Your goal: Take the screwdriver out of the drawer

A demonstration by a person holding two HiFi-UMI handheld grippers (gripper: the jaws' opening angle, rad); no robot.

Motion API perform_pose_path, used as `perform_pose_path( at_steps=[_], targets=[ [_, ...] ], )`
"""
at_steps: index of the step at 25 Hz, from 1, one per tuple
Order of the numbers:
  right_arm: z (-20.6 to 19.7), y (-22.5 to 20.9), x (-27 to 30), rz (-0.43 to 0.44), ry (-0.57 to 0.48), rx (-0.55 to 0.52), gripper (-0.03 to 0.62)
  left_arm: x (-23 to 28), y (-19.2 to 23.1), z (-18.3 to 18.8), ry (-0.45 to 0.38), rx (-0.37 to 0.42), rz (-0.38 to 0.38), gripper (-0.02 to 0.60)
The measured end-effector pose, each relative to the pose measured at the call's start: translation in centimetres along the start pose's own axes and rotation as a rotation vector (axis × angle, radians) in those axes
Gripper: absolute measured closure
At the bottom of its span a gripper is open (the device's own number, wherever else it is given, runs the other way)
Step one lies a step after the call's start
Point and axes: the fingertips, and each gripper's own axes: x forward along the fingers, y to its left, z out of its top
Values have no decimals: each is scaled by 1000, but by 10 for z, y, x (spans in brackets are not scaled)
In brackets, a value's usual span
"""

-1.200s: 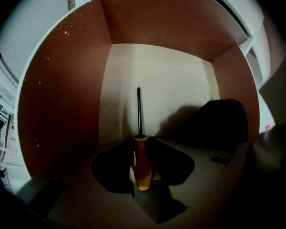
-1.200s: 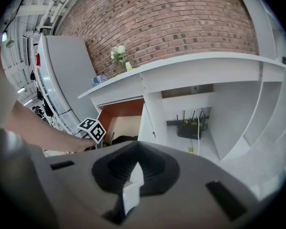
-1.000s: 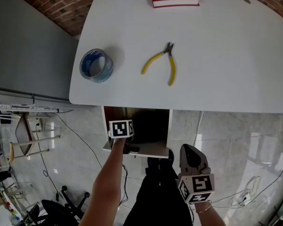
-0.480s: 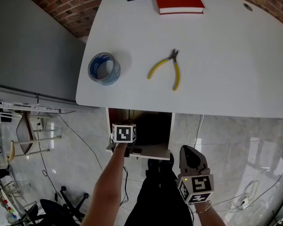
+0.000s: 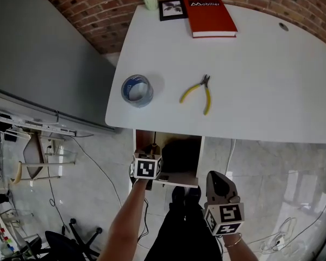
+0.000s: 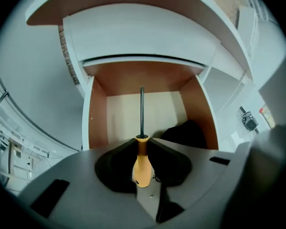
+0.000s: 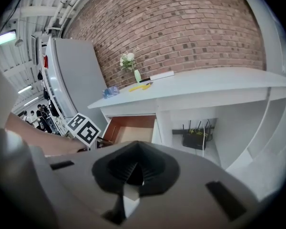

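Observation:
The screwdriver (image 6: 142,162) has an orange handle and a thin black shaft that points at the open drawer (image 6: 97,116). My left gripper (image 6: 142,142) is shut on the handle and holds it above the drawer's front. From the head view the left gripper (image 5: 149,156) hangs over the drawer (image 5: 176,179) under the white table (image 5: 261,75). My right gripper (image 5: 217,185) hovers in front of the drawer to the right, jaws together and empty. In its own view the right gripper (image 7: 133,168) looks toward the drawer (image 7: 128,128).
On the table lie a blue tape roll (image 5: 137,90), yellow-handled pliers (image 5: 198,93), a red book (image 5: 209,16) and a small picture frame (image 5: 172,8). A black object (image 6: 186,132) sits at the drawer's right. A black router (image 7: 195,138) stands under the desk.
My left gripper has risen out of the drawer with the screwdriver in it. The right gripper has lifted slightly.

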Motion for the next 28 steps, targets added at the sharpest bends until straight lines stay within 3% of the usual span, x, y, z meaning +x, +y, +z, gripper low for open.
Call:
perform_pose_path(
  at_steps=[28],
  targets=[
    [98,34,-76,21,-161,-115,592,-204,-57,86,-365,72,-47,517]
  ],
)
